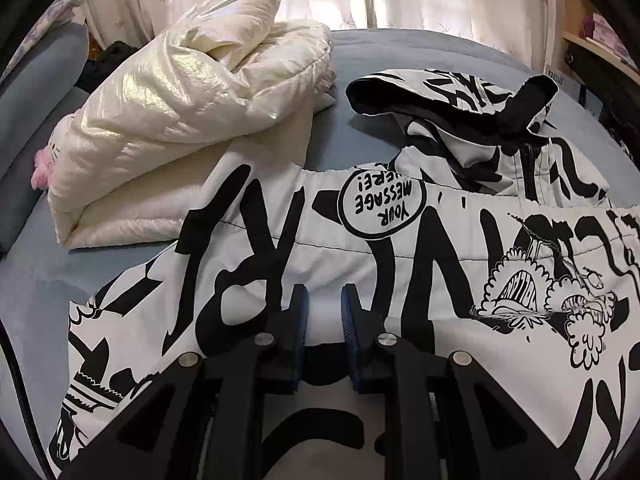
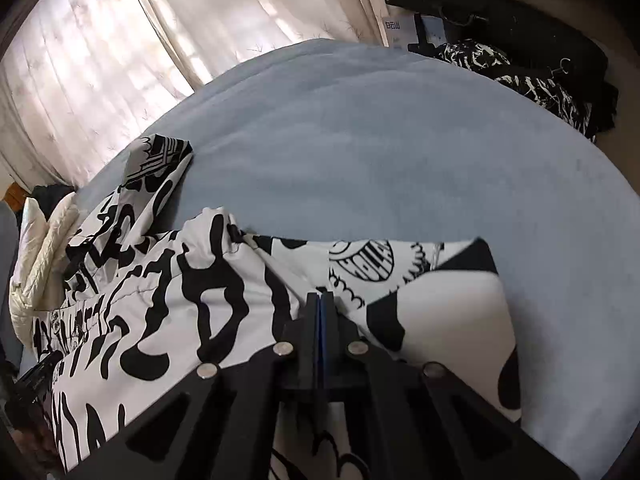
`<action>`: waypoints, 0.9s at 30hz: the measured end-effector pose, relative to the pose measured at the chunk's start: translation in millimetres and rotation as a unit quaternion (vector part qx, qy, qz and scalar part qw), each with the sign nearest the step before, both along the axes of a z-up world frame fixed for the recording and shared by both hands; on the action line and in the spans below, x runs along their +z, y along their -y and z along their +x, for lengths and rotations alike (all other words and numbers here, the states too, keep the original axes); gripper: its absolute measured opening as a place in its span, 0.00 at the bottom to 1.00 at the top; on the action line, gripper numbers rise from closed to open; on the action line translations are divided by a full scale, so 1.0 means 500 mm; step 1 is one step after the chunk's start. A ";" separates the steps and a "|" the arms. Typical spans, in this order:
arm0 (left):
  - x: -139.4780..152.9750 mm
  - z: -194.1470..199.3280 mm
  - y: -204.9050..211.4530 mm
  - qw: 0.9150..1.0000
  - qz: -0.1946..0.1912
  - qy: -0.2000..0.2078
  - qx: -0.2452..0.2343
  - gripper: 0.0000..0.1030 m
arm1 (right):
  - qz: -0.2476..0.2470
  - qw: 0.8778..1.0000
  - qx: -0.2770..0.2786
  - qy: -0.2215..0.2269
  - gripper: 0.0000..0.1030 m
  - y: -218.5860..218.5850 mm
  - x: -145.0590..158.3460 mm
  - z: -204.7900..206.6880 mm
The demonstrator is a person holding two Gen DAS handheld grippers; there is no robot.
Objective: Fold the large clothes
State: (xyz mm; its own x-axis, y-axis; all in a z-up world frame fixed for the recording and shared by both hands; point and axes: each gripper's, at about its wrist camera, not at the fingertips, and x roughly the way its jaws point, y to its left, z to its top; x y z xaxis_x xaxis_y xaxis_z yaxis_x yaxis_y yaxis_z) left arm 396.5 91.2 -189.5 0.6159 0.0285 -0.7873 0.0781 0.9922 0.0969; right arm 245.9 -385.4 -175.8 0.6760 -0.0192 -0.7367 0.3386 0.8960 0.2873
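A big white jacket (image 1: 360,248) with thick black letters and cartoon drawings lies spread out on a blue bed (image 2: 380,152). It covers the near part of the bed, and one sleeve (image 1: 452,96) is bunched up at the far side. A round badge with words on it sits near the middle.

The left gripper (image 1: 324,320) points down at the jacket. Its two blue pads stand a little apart, and white cloth shows in the gap, but I cannot tell if the pads pinch it.

The right gripper (image 2: 320,304) is over the jacket's edge, with its jaws pressed tight together. I cannot tell if any cloth is caught between them.

A puffy cream coat (image 1: 192,120) lies folded just beside the jacket. Pale curtains (image 2: 120,40) hang behind the bed.
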 end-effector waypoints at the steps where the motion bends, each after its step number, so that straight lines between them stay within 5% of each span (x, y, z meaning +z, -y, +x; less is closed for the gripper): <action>1: -0.002 0.005 0.003 1.000 0.000 0.000 -0.001 0.16 | -0.006 1.000 0.000 0.001 0.00 -0.004 -0.002 -0.001; 8: 0.002 -0.004 -0.009 1.000 -0.031 -0.003 -0.002 0.16 | 0.025 0.999 -0.002 0.021 0.02 0.009 -0.007 -0.006; 27: -0.001 -0.001 -0.003 1.000 -0.015 -0.009 -0.004 0.16 | 0.012 1.000 -0.003 0.022 0.02 -0.002 -0.008 -0.009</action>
State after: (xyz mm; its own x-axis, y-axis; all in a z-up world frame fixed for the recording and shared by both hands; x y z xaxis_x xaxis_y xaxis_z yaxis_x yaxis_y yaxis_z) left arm 396.0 93.0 -190.1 0.6023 -0.0003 -0.7982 0.0883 0.9939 0.0663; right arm 241.5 -384.5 -179.8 0.7078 -0.0057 -0.7064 0.3304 0.8866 0.3238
